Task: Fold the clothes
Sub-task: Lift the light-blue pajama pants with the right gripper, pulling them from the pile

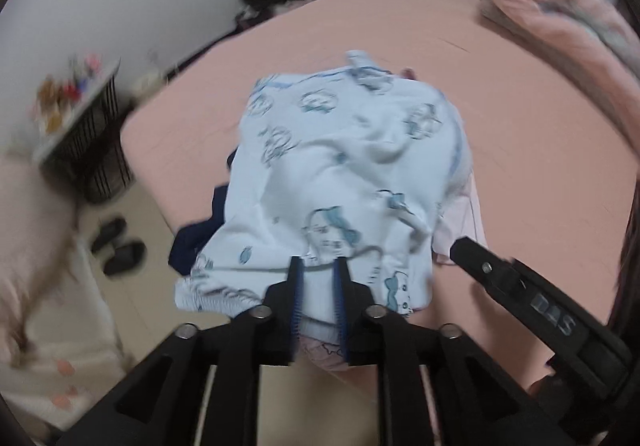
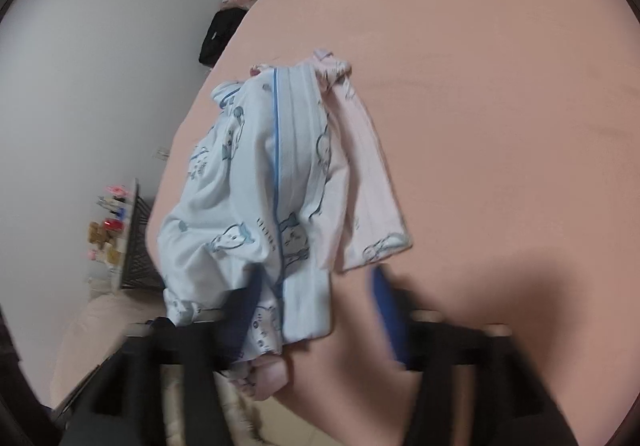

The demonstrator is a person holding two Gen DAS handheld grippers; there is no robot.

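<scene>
Printed garment gripped at the near edge of the bed.

The left gripper (image 1: 318, 278) pinched the hem of the pale blue printed garment (image 1: 344, 173), fabric filling the gap between its fingers. The right gripper (image 2: 316, 302) stood spread wide, one finger (image 2: 240, 310) touching the cloth's near edge, the other clear of it. The garment lay bunched on the pink bed (image 1: 520, 117), over a pink garment (image 2: 372, 181). Farther off lay a pink blanket (image 1: 560, 37).
</scene>
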